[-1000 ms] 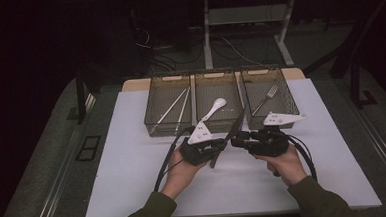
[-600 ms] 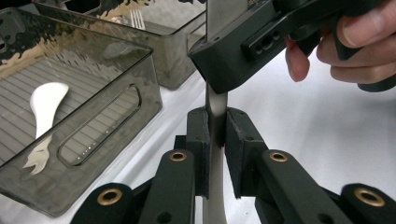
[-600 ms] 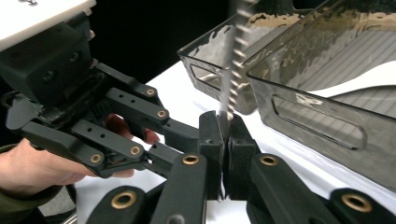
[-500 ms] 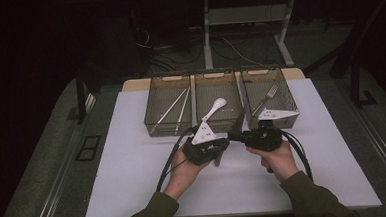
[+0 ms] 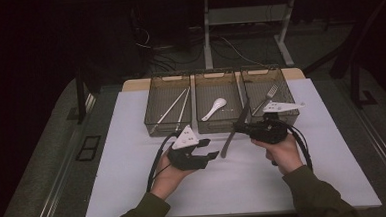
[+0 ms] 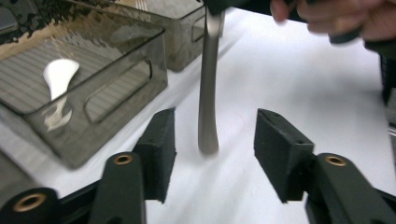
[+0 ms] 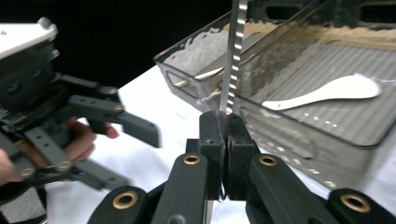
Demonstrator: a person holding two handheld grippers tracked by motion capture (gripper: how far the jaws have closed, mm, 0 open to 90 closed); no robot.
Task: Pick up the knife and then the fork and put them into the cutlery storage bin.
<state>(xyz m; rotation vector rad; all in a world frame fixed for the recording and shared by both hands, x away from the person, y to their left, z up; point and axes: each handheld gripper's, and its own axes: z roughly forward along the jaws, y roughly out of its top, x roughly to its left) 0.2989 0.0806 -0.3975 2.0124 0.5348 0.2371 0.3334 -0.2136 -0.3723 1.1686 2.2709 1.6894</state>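
A table knife (image 5: 230, 139) hangs tilted over the white mat, its blade (image 7: 233, 56) pointing up toward the bins. My right gripper (image 5: 239, 127) is shut on the knife (image 7: 224, 126) low on the blade. My left gripper (image 5: 208, 148) sits left of the knife's handle end, and its jaws have just been opening. In the left gripper view the handle (image 6: 208, 93) stands between the open pads (image 6: 159, 140) without touching either. The left gripper (image 7: 126, 154) also appears open in the right gripper view.
Three smoky clear bins stand at the back of the white mat (image 5: 135, 181). The left bin (image 5: 152, 124) holds chopsticks (image 5: 173, 107), the middle one a white spoon (image 5: 213, 108), the right one a fork (image 5: 269, 93). Cables trail from both grippers.
The left gripper has opened off the knife handle and drawn slightly left. The right gripper stays clamped on the blade and keeps the knife up.
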